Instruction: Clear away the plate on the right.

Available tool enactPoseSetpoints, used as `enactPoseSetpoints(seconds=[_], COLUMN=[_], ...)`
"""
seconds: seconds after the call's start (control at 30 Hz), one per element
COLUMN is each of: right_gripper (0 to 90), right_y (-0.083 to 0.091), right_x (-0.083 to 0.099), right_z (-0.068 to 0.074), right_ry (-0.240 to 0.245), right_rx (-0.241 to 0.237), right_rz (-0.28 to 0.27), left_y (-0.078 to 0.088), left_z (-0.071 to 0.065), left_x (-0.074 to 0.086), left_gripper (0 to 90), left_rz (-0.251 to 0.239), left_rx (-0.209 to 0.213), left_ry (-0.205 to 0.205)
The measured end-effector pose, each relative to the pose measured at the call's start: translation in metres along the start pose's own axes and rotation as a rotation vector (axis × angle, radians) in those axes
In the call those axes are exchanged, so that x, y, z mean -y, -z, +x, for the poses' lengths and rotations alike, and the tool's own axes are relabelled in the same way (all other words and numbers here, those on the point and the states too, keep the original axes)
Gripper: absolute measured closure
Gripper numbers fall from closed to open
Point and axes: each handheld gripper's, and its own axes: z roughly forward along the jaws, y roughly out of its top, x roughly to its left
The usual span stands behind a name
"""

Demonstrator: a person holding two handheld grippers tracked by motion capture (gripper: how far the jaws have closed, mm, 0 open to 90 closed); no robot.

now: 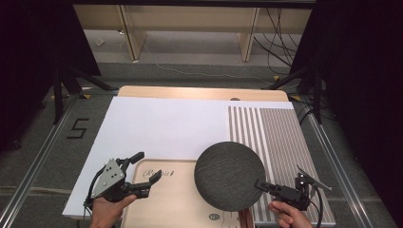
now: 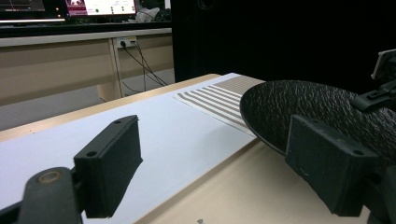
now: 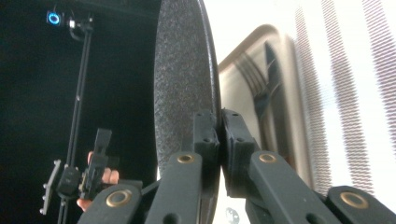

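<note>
Plate point(image 1: 229, 175) rim pinched by right gripper point(image 3: 219, 128) in its view; left gripper point(image 2: 212, 170) spread, empty.

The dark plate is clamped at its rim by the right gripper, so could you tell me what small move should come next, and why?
Probably lower it flat onto the wooden tray. The right gripper pinches the dark plate by its rim, and the plate hangs partly over the tray and partly over the striped mat. The left gripper waits open beside it, holding nothing.
</note>
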Motion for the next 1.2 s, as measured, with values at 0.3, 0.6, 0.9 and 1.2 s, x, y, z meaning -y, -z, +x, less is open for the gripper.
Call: enactPoseSetpoints(seconds=[0.3,0.6,0.9,1.2], right_gripper=[86.4,86.5,86.3,86.2], right_y=[-0.020,-0.038,-0.055,-0.070], right_x=[0.010,0.020,0.029,0.037], right_z=[0.007,0.012,0.014,0.015], right_ry=[0.006,0.016,0.037,0.054], right_rx=[0.002,0.020,0.053,0.070], right_rz=[0.061,0.116,0.168,0.218], left_y=[0.000,0.000,0.000,0.000], left_z=[0.000,0.000,0.000,0.000], left_x=[0.000,0.000,0.000,0.000], left_gripper=[17.4,17.4,17.4,17.4], left_rz=[-0.002,-0.008,-0.013,-0.002], left_rx=[0.001,0.004,0.008,0.002], left_ry=[-0.005,-0.005,0.001,-0.005])
